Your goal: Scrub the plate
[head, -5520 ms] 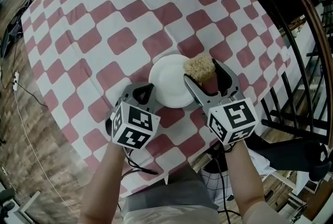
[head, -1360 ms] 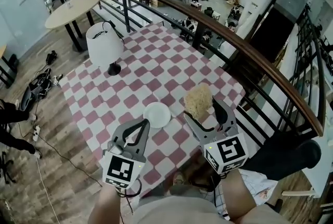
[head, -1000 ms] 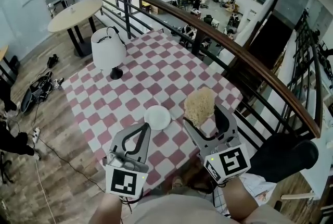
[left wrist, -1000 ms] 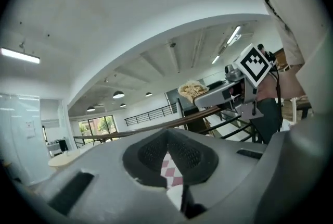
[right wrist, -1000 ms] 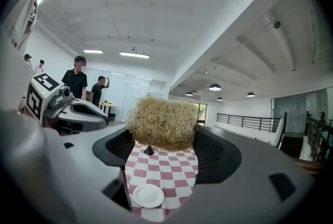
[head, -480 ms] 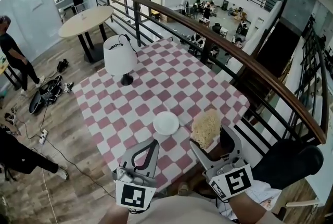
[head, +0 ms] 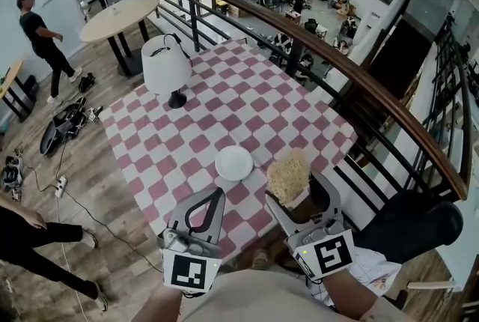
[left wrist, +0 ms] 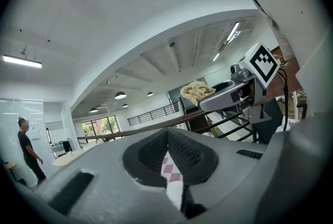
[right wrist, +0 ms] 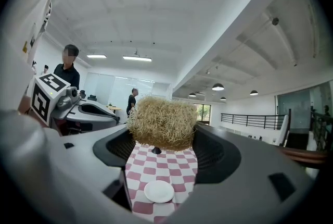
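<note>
- Plate point(head: 234, 162): white, round and bare, it lies flat on the red-and-white checked table point(head: 224, 99), near the edge closest to the person, with both grippers held well above and short of it.
- In the right gripper view the plate point(right wrist: 158, 191) shows whole in the gap between the jaws, far below.
- The right gripper point(head: 293, 192) pinches a straw-coloured scrubber point(head: 289, 173). Its jaws press on the pad's two sides, and the pad's lower part is hidden between them.
- In the right gripper view the scrubber point(right wrist: 162, 123) bulges above the jaws and covers most of the lamp behind it, so only the lamp's dark foot shows.
- The left gripper point(head: 216, 195) holds nothing. In its own view its jaws meet at the tips point(left wrist: 167, 133).
- Only a sliver of checked cloth shows under the joined tips in that view. A pale patch lies there too, and I cannot tell whether it is the plate.
- A white lamp point(head: 166, 66) stands on the table's far left part, well apart from the plate.
- Both of the person's hands are hidden under the marker cubes. Only the forearms show, cut off by the head view's lower edge.
- A dark railing point(head: 337, 66) runs just beyond the table's far and right sides.
- One person in black point(head: 41, 28) stands at the upper left. Another, at the lower left point(head: 30, 242), is cut off by the frame edge.
</note>
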### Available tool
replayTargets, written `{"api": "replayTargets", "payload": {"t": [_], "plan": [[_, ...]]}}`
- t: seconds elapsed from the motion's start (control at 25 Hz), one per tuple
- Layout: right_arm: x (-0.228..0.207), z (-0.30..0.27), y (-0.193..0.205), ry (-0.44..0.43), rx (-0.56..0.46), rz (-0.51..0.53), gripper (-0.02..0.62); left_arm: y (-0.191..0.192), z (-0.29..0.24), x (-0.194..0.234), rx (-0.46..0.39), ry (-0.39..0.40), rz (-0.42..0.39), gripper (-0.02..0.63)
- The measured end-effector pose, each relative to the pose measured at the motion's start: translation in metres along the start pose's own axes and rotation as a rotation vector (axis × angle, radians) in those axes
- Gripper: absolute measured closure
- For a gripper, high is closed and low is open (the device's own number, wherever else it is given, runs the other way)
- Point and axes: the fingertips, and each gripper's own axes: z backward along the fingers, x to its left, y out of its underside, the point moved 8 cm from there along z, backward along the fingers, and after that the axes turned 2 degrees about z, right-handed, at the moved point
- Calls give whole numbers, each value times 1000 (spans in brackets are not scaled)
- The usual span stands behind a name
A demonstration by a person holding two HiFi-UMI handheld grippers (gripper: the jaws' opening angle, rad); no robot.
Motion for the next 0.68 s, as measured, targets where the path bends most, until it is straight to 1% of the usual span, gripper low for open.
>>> {"api": "replayTargets", "payload": {"t": [0.12, 0.32, 0.68], "plan": [[0, 1, 0, 4, 4, 12, 245, 5, -2, 0, 26, 6, 17, 592], [2, 0, 2, 5, 19, 29, 245, 13, -2, -1, 42, 26, 65, 592], [5, -4, 7, -6, 16, 24, 245, 23, -1, 0, 70, 19, 64, 592]]}}
